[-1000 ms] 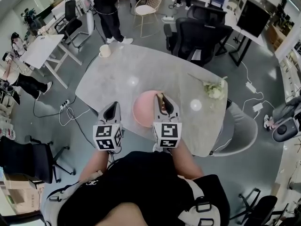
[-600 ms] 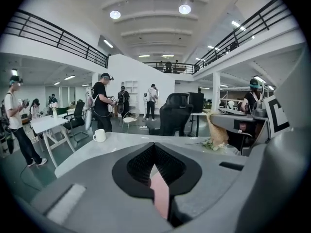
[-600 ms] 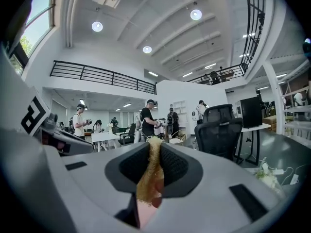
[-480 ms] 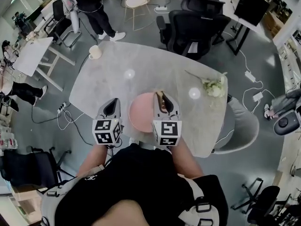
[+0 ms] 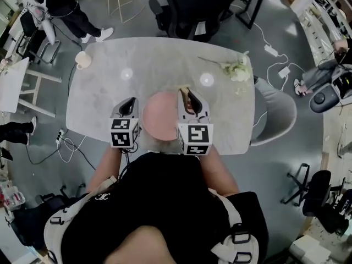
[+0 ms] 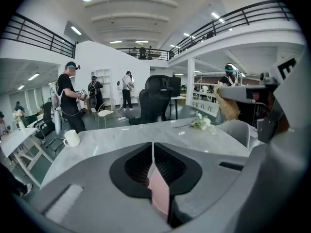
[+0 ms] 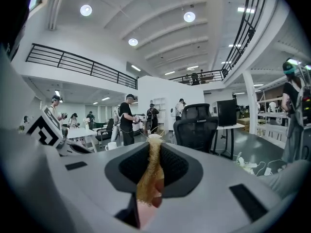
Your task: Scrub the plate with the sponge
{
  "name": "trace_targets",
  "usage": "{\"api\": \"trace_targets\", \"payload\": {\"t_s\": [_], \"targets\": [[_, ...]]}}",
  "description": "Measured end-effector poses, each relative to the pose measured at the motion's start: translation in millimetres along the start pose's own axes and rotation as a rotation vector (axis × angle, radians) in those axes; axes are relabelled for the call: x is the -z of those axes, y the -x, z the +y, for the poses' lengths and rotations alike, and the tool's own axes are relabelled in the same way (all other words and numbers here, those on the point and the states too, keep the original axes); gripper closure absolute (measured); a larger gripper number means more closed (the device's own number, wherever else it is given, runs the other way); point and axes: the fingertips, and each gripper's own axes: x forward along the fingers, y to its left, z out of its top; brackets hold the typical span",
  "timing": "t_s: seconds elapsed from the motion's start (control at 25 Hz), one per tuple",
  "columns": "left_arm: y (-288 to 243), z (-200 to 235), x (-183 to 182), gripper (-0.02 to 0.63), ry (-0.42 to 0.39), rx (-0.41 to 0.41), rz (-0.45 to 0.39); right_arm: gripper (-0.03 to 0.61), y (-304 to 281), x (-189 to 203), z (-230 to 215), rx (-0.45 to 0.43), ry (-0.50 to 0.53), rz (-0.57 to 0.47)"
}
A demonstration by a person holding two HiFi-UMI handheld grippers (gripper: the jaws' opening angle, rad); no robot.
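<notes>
A: Where's the plate?
B: The pink plate (image 5: 159, 117) shows at the centre of the head view, over the near edge of the bench (image 5: 99, 92), between both tools.
A: And the left hand-held gripper (image 5: 128, 104)?
B: Its jaws are pressed together on the plate's left rim, with a pink sliver pinched between them.
A: The other one?
B: The right hand-held gripper (image 5: 187, 95) is clamped on a tan sponge (image 5: 191, 102) at the plate's right edge. A mug (image 5: 82, 60) stands at upper left, flowers (image 5: 236, 70) at upper right.
</notes>
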Motion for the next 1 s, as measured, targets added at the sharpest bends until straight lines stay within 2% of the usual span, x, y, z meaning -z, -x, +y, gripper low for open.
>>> {"api": "trace_targets", "payload": {"t_s": [0.12, 0.24, 0.52, 0.68, 1.0], "targets": [[-16.7, -4.0, 12.9, 0.6, -0.031, 0.051, 0.04, 0.514, 8.7, 4.2, -8.1, 0.051, -0.004, 0.019], [-33.1, -6.8, 25.6, 0.525, -0.051, 0.097, 0.07, 0.514, 16.8, 10.4, -15.5, 0.095, -0.006, 0.04], [-69.3, -7.5, 69.3, 0.523, -0.043, 0.138, 0.19, 0.514, 39.6, 20.1, -36.3, 0.187, -0.013, 0.068], [-89.5, -10.7, 106.7, 0.523, -0.026, 0.169, 0.296, 0.513, 50.6, 23.9, -44.1, 0.223, -0.014, 0.083], [-114.0, -2.5, 158.8, 0.523, -0.035, 0.132, 0.458, 0.514, 67.8, 29.7, -63.8, 0.282, -0.019, 0.1]]}}
